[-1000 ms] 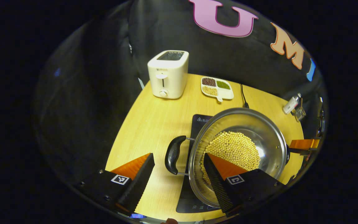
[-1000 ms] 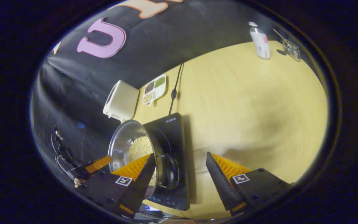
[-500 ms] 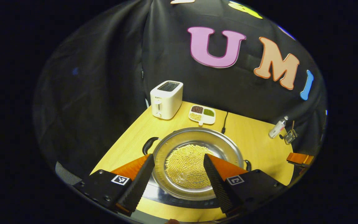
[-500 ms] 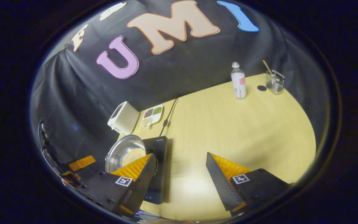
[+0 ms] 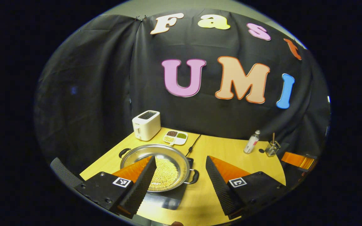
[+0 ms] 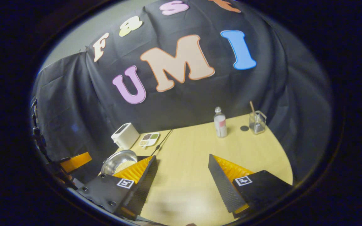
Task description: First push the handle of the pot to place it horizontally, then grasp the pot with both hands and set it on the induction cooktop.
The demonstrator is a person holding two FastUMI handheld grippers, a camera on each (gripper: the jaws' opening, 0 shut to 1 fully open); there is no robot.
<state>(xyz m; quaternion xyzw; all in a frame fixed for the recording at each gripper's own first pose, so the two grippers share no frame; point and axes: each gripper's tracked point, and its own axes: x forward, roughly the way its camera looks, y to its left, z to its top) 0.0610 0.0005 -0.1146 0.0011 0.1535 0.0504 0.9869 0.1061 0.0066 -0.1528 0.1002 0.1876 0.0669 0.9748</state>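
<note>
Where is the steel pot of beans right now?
In the left gripper view, the steel pot sits on the black induction cooktop, in front of the white toaster.

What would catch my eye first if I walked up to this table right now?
Probably the shiny steel pot full of pale yellow beans, sitting on the black induction cooktop near the table's front left. Behind it, by the cloth wall, stand a white toaster and a small divided dish. The left claw and right claw hang open, holding nothing.
</note>
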